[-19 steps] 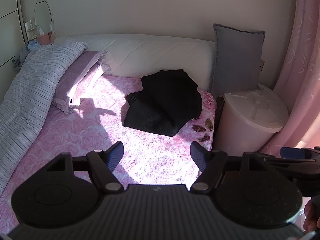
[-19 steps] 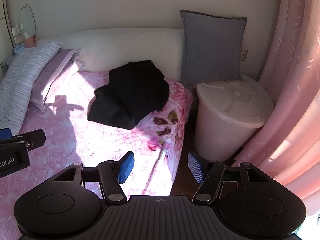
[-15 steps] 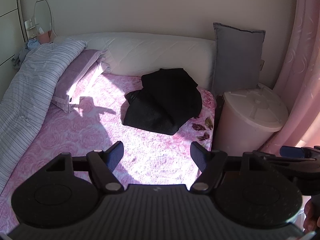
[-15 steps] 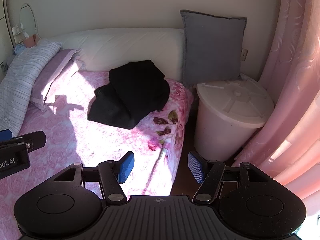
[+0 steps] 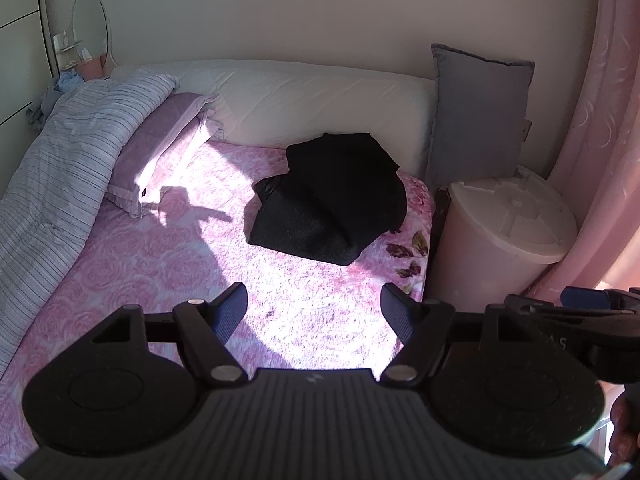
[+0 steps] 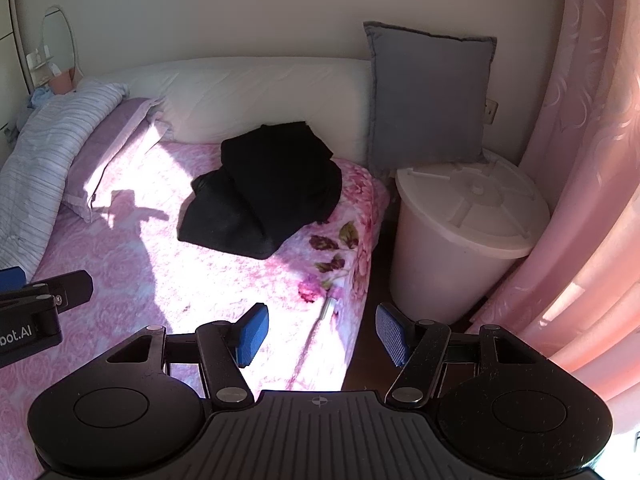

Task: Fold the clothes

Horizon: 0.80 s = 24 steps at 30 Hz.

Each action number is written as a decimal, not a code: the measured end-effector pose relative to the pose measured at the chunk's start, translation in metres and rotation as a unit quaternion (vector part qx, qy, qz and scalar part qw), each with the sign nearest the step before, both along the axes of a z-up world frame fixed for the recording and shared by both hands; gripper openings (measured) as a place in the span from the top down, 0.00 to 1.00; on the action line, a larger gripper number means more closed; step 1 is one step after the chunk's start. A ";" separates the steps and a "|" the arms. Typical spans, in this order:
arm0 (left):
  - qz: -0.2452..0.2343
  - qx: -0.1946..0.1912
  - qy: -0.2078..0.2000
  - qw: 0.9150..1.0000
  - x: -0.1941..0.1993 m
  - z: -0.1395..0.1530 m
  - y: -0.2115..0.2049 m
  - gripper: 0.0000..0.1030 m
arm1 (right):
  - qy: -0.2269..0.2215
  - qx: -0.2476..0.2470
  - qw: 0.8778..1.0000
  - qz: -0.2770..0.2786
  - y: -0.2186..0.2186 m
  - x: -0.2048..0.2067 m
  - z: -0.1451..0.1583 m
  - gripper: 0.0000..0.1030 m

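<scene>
A pile of black clothes [image 5: 332, 204] [image 6: 264, 196] lies on the pink flowered bed cover [image 5: 160, 272] [image 6: 132, 256], near the bed's right edge and in front of the white headboard cushion. My left gripper [image 5: 314, 308] hangs open over the sunlit near part of the bed, well short of the pile. My right gripper [image 6: 318, 330] is open too, over the bed's right edge, with nothing between its fingers. Each gripper shows at the side of the other's view.
A striped grey duvet [image 5: 60, 168] and a lilac pillow [image 5: 160, 148] lie along the left of the bed. A white lidded bin [image 5: 504, 236] [image 6: 464, 236] stands right of the bed, a grey cushion [image 6: 428, 96] behind it, and a pink curtain [image 6: 584, 160] beyond.
Both views have shifted very slightly; the grippers stay open and the black pile has not moved.
</scene>
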State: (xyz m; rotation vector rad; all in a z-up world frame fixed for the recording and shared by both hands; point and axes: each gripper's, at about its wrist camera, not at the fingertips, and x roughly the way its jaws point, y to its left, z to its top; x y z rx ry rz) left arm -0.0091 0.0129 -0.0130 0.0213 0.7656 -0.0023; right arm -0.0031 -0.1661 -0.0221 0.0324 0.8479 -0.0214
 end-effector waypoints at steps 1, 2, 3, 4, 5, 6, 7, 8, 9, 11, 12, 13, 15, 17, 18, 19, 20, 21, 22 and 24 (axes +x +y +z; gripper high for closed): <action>0.001 0.000 0.000 1.000 -0.001 0.000 0.001 0.32 | -0.001 0.000 1.000 0.001 0.000 0.000 0.000 0.39; 0.002 0.000 0.000 1.000 -0.001 0.000 0.001 0.32 | -0.001 0.000 1.000 0.001 0.000 0.001 0.001 0.39; 0.003 -0.001 0.000 1.000 -0.001 0.000 0.002 0.32 | -0.002 -0.001 1.000 0.002 0.000 0.001 0.000 0.39; 0.004 -0.002 0.000 1.000 0.000 0.000 0.002 0.32 | -0.002 -0.001 1.000 0.002 0.001 0.001 0.000 0.39; 0.005 -0.002 0.000 1.000 0.000 0.001 0.002 0.32 | -0.003 -0.002 1.000 0.003 0.001 0.001 0.001 0.39; 0.005 -0.002 0.000 1.000 0.000 0.001 0.002 0.32 | -0.003 -0.002 1.000 0.003 0.001 0.002 0.001 0.39; 0.005 -0.003 0.000 1.000 0.000 0.001 0.002 0.32 | -0.003 -0.002 1.000 0.003 0.002 0.002 0.000 0.39; 0.004 -0.003 0.000 1.000 0.000 0.001 0.002 0.32 | -0.003 -0.003 1.000 0.003 0.002 0.002 0.000 0.39; 0.004 -0.003 0.001 1.000 -0.001 0.000 0.003 0.32 | -0.003 -0.003 1.000 0.004 0.002 0.002 0.000 0.39; 0.003 -0.003 0.003 1.000 0.000 0.000 0.003 0.32 | -0.002 -0.003 1.000 0.004 0.002 0.002 -0.001 0.39; 0.002 -0.003 0.003 1.000 0.000 0.000 0.003 0.32 | -0.001 -0.003 1.000 0.005 0.002 0.002 0.000 0.39; 0.002 -0.003 0.005 1.000 0.000 -0.001 0.002 0.32 | 0.000 -0.004 1.000 0.005 0.002 0.002 -0.001 0.39; 0.004 -0.004 0.007 1.000 0.000 -0.001 0.002 0.32 | 0.001 -0.004 1.000 0.005 0.002 0.002 -0.001 0.39; 0.004 -0.005 0.010 1.000 0.001 -0.001 0.001 0.32 | 0.002 -0.005 1.000 0.005 0.002 0.002 -0.002 0.39; 0.004 -0.004 0.010 1.000 0.002 -0.002 0.001 0.32 | 0.002 -0.006 1.000 0.005 0.002 0.002 -0.002 0.39; 0.004 -0.004 0.011 1.000 0.002 -0.002 0.001 0.32 | 0.002 -0.006 1.000 0.005 0.002 0.002 -0.002 0.39; 0.004 -0.004 0.011 1.000 0.002 -0.002 0.001 0.32 | 0.002 -0.006 1.000 0.005 0.003 0.001 -0.002 0.39; 0.004 -0.004 0.011 1.000 0.002 -0.002 0.001 0.32 | 0.002 -0.006 1.000 0.005 0.003 0.001 -0.002 0.39; 0.004 -0.004 0.012 1.000 0.002 -0.002 0.001 0.32 | 0.002 -0.007 1.000 0.005 0.003 0.001 -0.003 0.39; 0.002 -0.004 0.013 1.000 0.002 -0.002 0.001 0.32 | 0.002 -0.007 1.000 0.005 0.003 0.000 -0.004 0.39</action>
